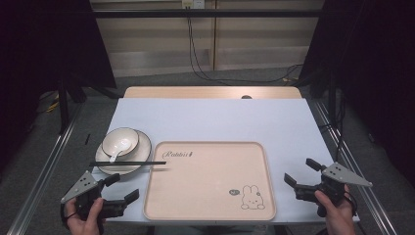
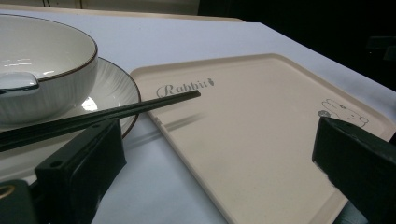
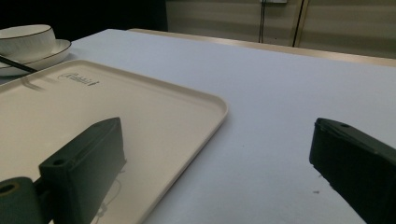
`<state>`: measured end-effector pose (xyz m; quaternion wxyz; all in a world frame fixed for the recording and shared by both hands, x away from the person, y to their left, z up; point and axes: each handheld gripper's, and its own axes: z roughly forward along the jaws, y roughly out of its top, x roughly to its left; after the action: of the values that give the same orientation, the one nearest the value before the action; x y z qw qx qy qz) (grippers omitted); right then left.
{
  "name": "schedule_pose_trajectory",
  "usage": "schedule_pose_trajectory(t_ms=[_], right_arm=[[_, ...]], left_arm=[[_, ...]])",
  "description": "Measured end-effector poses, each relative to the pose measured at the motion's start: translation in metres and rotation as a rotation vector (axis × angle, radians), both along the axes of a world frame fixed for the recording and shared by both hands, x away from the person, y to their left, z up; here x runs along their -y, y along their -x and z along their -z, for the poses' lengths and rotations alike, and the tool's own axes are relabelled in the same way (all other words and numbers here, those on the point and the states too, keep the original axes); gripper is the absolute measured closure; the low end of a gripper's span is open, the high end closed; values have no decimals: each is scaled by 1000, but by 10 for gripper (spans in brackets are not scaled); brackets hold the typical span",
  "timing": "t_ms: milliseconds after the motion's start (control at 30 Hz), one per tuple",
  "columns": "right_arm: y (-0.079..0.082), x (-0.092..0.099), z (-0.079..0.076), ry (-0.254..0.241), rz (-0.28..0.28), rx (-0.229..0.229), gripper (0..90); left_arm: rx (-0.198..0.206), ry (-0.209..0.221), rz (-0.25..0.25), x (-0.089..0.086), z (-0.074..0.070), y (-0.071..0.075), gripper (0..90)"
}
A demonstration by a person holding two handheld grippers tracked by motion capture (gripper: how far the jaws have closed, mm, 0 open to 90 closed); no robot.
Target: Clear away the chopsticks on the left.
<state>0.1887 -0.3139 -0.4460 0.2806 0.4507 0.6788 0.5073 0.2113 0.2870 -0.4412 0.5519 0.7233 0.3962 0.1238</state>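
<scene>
The high view shows a spoon [image 1: 117, 151] lying in the bowl [image 1: 120, 141]; the right gripper view cuts the bowl [image 3: 25, 41] at its upper left. The left gripper [image 1: 119, 190], lower left, stands released and empty just below the black chopsticks [image 1: 128, 163] that lie across the ribbed plate [image 1: 140, 155]. The right gripper [image 1: 299, 172], lower right, is also released, beside the smooth beige rounded tray [image 1: 205, 215] with its rabbit print.
</scene>
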Motion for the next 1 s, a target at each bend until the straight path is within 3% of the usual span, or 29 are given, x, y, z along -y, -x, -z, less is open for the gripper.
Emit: schedule_pose_trajectory(t_ms=[300,433,567,733,767,833,933,1000], right_arm=[[0,0,0,4,-6,-2,32],[1,0,0,0,-3,0,32],[1,0,0,-2,-6,-4,31],[1,0,0,-1,-3,-4,31],[1,0,0,-1,-5,-6,31],[1,-1,0,1,-2,-7,29],[1,-1,0,1,-5,-6,28],[1,-1,0,2,-6,-6,28]], left_arm=[[4,4,0,-2,-2,1,21],[22,-1,14,-5,-4,3,21],[14,-1,30,-9,-10,3,21],[31,-38,36,-18,-16,0,28],[27,-63,69,-21,-16,-3,28],[19,-68,72,-22,-16,-4,38],[19,-85,157,-27,-15,-8,72],[10,-83,153,-30,-15,-10,72]])
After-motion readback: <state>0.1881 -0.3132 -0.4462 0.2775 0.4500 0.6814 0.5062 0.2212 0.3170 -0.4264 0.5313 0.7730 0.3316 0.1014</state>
